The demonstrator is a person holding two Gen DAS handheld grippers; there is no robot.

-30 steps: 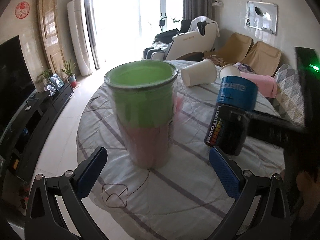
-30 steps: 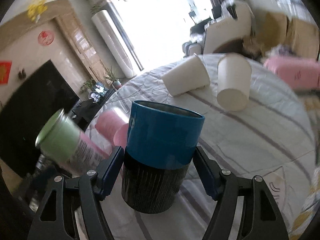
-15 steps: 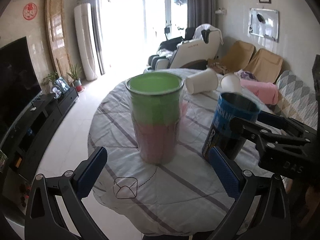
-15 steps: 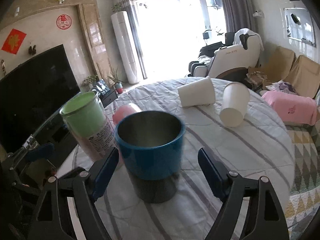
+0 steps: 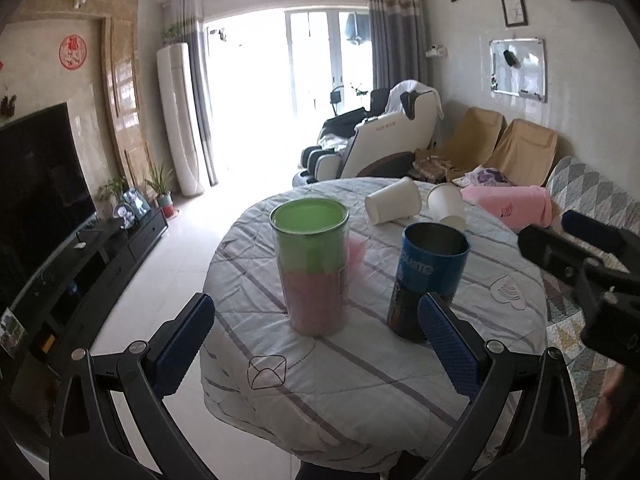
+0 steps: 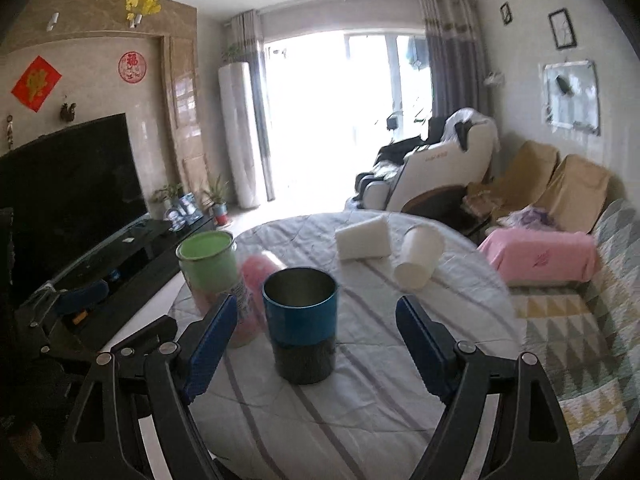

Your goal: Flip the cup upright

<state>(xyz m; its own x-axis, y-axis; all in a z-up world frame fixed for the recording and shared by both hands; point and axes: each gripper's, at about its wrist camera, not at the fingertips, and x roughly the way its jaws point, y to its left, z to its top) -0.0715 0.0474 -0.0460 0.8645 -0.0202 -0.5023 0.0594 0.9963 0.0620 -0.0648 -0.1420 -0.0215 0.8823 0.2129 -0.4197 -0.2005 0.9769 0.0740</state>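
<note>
A blue and black metal cup (image 6: 301,324) stands upright on the round table, open mouth up; it also shows in the left wrist view (image 5: 428,280). A green and pink cup (image 5: 312,264) stands upright to its left, also in the right wrist view (image 6: 210,272). My right gripper (image 6: 316,344) is open and empty, drawn back from the blue cup. My left gripper (image 5: 320,344) is open and empty, drawn back from the green and pink cup. A pink cup (image 6: 258,272) lies behind these two.
Two white paper cups lie on their sides at the far side of the table, one (image 5: 394,202) to the left and one (image 5: 448,204) to the right. The quilted tablecloth (image 5: 360,360) covers the round table. A pink cushion (image 6: 540,256) and sofa are at right.
The right gripper set the blue cup upright, opened and pulled back. The left gripper also pulled back from the green and pink cup.
</note>
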